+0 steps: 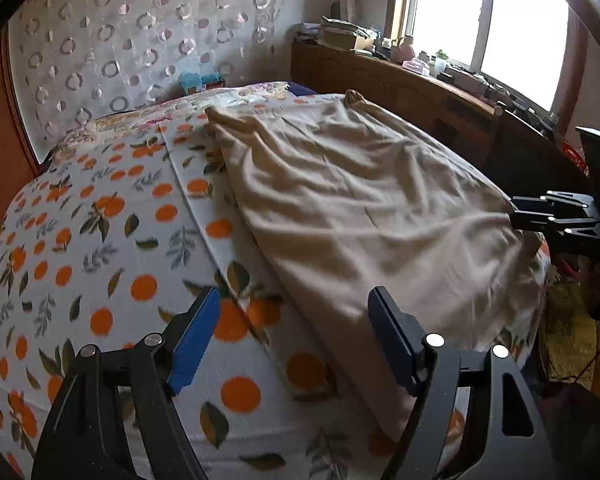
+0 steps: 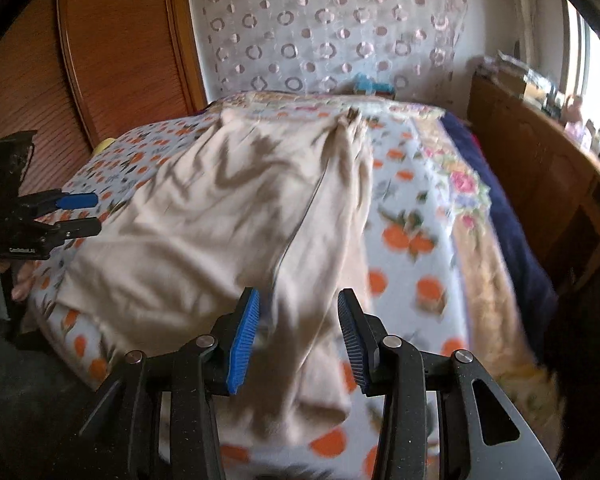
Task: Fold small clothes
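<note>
A beige garment [image 1: 352, 200] lies spread and wrinkled on a bed with an orange-print sheet [image 1: 100, 248]. My left gripper [image 1: 296, 336] is open wide above the garment's near left edge, one finger over the sheet and the other over the cloth, with nothing gripped. In the right wrist view the left gripper [image 2: 96, 213] hovers by the garment's [image 2: 220, 208] left corner. My right gripper [image 2: 298, 340] has its jaws partly apart, and a strip of the garment runs between the blue pads [image 2: 242, 344] without visible pressing. The right gripper [image 1: 514, 212] sits at the garment's right corner.
A floral quilt [image 2: 464, 184] and a dark blue blanket [image 2: 508, 216] lie along the bed's right side. A wooden cabinet [image 1: 400, 84] with clutter stands under the window. A curtain with circles [image 1: 140, 32] hangs behind the bed, beside a wooden door [image 2: 112, 48]. A hand [image 2: 20, 280] holds the left gripper.
</note>
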`<state>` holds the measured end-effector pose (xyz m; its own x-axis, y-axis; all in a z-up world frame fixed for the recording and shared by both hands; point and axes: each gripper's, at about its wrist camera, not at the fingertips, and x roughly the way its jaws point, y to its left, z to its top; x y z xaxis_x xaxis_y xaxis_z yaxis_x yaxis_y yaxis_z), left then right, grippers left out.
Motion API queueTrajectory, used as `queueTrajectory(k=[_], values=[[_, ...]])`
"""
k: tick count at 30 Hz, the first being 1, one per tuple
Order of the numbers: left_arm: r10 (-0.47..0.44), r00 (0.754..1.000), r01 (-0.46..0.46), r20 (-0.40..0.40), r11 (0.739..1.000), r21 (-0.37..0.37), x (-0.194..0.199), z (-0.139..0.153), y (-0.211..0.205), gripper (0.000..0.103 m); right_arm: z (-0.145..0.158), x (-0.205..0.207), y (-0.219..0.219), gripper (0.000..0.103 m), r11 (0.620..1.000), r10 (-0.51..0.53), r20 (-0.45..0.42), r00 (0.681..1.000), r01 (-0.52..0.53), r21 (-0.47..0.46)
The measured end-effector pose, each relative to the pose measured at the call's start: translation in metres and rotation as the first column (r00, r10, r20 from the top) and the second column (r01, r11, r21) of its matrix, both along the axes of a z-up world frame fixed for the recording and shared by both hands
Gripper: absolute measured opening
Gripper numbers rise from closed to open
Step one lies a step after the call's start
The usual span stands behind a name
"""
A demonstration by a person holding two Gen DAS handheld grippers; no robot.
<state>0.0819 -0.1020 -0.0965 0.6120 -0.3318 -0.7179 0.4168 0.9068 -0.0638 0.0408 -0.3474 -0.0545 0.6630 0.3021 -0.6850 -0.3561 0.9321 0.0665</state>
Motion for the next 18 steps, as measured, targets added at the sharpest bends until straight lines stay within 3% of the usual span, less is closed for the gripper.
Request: queueTrajectory(k=[3,5,7,11,18], values=[[0.001,1.0,-0.002,-0.016,1.0,-0.015,-0.004,-0.004,0.002,0.077,-0.002,-0.003,-0.001,0.028,0.999,0.017,-0.02,1.0,-0.017,0.028],[-0.005,1.0,0.004,-0.023,1.0,-0.03,-0.009,-0.005,0.002,0.077,-0.003,-0.003,-0.001,0.009,0.999,0.029,-0.036,0.999,-0.028,0.026],[-0.004,1.0,0.003,-0.023,0.999,-0.044,-0.013,-0.005,0.003,0.077,0.003,-0.006,-0.003,0.004,0.999,0.039,-0.031,0.999,-0.038,0.016],[-0.014,0.999,0.011,-0.04,0.997,-0.07,-0.022,-0.008,0.003,0.077,0.01,-0.022,-0.012,0.002,0.999,0.019,-0.014,1.0,-0.02,-0.027],[-0.023,0.998,0.02,-0.053,0.998,-0.061,-0.025,-0.013,0.0,0.077,-0.002,-0.025,-0.013,0.002,1.0,-0.001,-0.038,0.999,0.001,-0.017]])
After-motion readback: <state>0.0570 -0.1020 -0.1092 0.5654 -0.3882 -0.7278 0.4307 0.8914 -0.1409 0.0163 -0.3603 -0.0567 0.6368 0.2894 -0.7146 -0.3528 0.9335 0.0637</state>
